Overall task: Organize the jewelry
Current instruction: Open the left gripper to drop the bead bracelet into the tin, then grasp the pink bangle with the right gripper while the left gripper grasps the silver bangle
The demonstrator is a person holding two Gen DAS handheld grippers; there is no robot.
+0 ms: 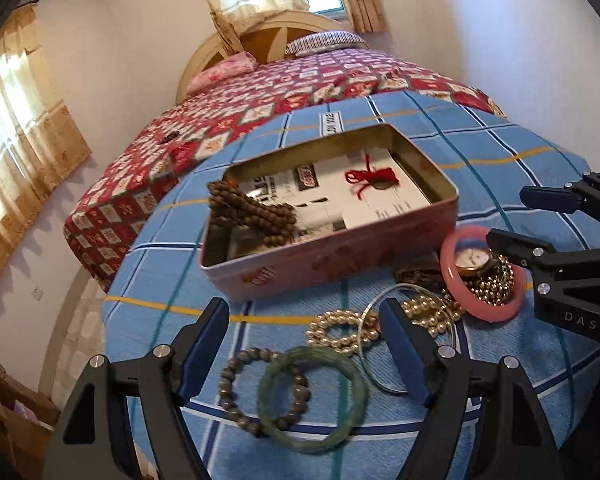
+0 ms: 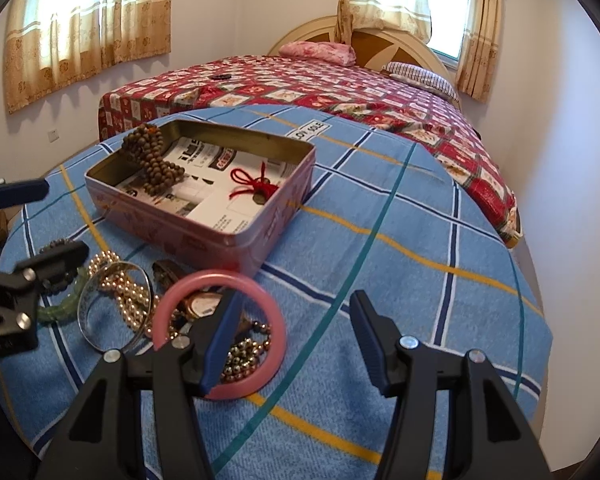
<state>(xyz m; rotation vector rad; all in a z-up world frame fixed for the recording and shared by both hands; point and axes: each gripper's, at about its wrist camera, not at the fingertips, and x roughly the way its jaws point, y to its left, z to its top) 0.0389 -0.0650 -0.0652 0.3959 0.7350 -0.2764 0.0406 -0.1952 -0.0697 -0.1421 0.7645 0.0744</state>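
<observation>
A pink tin (image 1: 320, 268) (image 2: 180, 232) lies open on the blue plaid cloth, lined with printed paper. A brown bead string (image 1: 252, 212) (image 2: 152, 160) hangs over its rim, and a red knotted cord (image 1: 370, 178) (image 2: 256, 188) lies inside. In front of the tin lie a pink bangle (image 1: 488, 314) (image 2: 278, 332) ringing a watch (image 1: 472, 258) and a gold bead chain (image 2: 244, 356), then pearls (image 1: 332, 328), a thin clear bangle (image 2: 82, 312), a green bangle (image 1: 316, 442) and a grey bead bracelet (image 1: 228, 376). My left gripper (image 1: 304, 308) hovers open over the pearls. My right gripper (image 2: 296, 300) is open, its left finger over the pink bangle.
The blue plaid cloth (image 2: 420, 240) covers a rounded surface that drops off at right and front. Behind it stands a bed with a red patterned quilt (image 2: 340, 88) and pillows. Curtained windows line the walls. A dark strap (image 1: 416, 276) lies against the tin's front.
</observation>
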